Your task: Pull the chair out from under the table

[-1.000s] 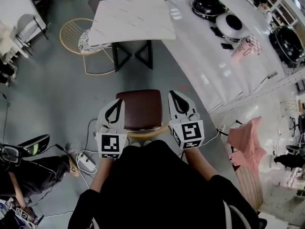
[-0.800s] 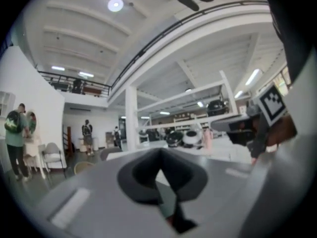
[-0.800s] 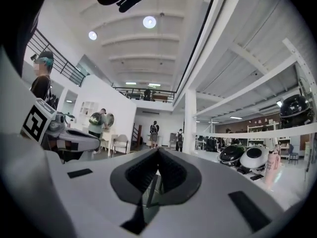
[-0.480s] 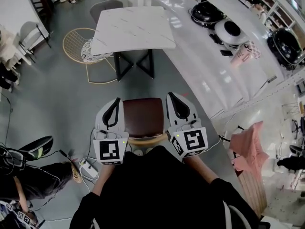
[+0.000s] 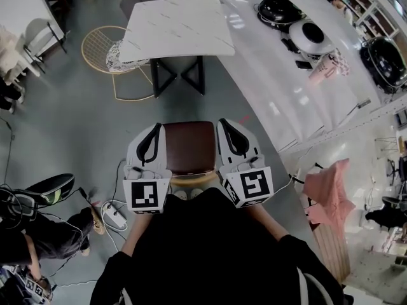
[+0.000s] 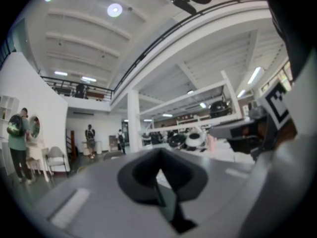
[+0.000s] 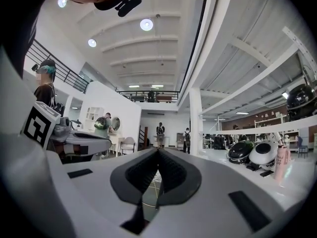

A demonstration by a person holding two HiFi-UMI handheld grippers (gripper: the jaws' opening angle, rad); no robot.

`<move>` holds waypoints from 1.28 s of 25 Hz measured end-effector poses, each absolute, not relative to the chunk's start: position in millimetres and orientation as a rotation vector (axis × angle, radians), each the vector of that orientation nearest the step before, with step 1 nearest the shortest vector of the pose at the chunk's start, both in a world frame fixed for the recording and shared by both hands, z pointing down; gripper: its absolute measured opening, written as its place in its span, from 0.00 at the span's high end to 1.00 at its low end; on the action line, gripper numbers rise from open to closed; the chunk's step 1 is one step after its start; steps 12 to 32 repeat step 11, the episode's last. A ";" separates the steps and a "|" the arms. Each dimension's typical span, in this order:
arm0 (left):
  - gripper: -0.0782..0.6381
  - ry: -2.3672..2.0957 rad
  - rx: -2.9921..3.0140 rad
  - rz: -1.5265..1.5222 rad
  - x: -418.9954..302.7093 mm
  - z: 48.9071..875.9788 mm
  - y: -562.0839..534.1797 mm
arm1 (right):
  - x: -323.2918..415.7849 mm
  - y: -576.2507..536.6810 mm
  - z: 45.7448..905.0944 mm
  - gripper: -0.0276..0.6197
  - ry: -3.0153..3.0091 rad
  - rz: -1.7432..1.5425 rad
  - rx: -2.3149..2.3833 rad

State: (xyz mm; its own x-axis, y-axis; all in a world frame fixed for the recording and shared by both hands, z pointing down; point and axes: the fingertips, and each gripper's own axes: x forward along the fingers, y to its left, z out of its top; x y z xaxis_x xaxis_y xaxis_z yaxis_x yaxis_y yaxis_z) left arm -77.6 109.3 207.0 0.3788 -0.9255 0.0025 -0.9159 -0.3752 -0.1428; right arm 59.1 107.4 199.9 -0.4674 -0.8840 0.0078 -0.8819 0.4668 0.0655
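Here, both grippers are shut and empty. In the left gripper view, the left gripper (image 6: 159,155) has its jaws pressed together with nothing between them, and beyond them is only the open hall. The right gripper view shows the same for the right gripper (image 7: 158,153): dark ribbed pads meet along a closed seam and grip nothing.

From the head view, the left gripper (image 5: 154,129) and right gripper (image 5: 225,124) are held side by side in front of the person's dark torso. They point away from the body, each with its marker cube nearest the camera. The chair (image 5: 189,146) lies between them in the picture. Its brown seat shows in the gap, and its pale wooden back rail is just under the cubes, on the side nearest the person. The grippers overlap the seat's side edges in this view, but I cannot tell whether either touches it. Neither gripper view shows any part of the chair.

The chair stands on the grey floor well apart from the table (image 5: 175,27), clear of its white top and black legs. A wire chair (image 5: 102,49) sits just beside the table's left edge. A long white counter (image 5: 280,88) runs along the right.
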 end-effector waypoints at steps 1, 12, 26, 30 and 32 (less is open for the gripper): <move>0.88 1.683 -2.509 -0.132 -77.4 208.5 109.6 | 59.4 107.9 200.8 0.93 -2.654 -0.082 1.598; 0.88 1.680 -2.504 -0.120 -71.5 208.3 110.1 | 68.1 107.2 204.1 0.93 -2.636 -0.077 1.618; 0.88 1.680 -2.504 -0.120 -71.5 208.3 110.1 | 68.1 107.2 204.1 0.93 -2.636 -0.077 1.618; 0.88 1.680 -2.504 -0.120 -71.5 208.3 110.1 | 68.1 107.2 204.1 0.93 -2.636 -0.077 1.618; 0.88 1.680 -2.504 -0.120 -71.5 208.3 110.1 | 68.1 107.2 204.1 0.93 -2.636 -0.077 1.618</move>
